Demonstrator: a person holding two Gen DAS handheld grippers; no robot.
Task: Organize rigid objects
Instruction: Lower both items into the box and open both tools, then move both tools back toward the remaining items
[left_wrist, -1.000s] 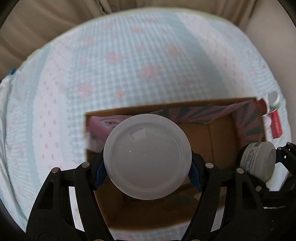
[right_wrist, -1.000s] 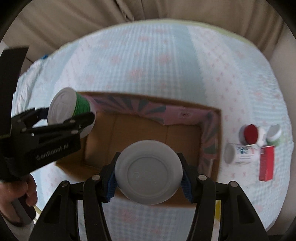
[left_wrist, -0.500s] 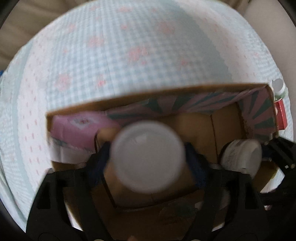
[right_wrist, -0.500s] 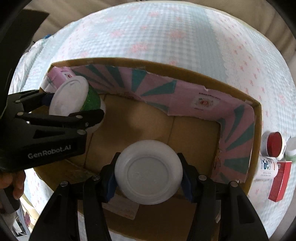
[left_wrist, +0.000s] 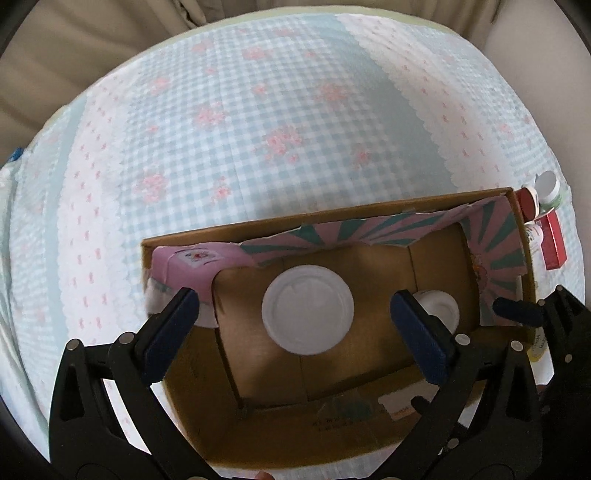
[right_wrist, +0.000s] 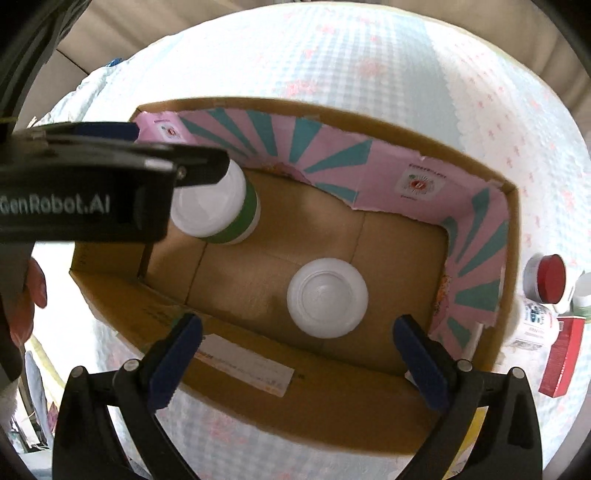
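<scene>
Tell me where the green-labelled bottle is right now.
In the right wrist view, the green-labelled bottle stands upright on the cardboard box floor, far left corner, left of the white bottle.

one box, two jars standing inside it, one pink carton in its corner; outside it, three bottles and one red pack.
</scene>
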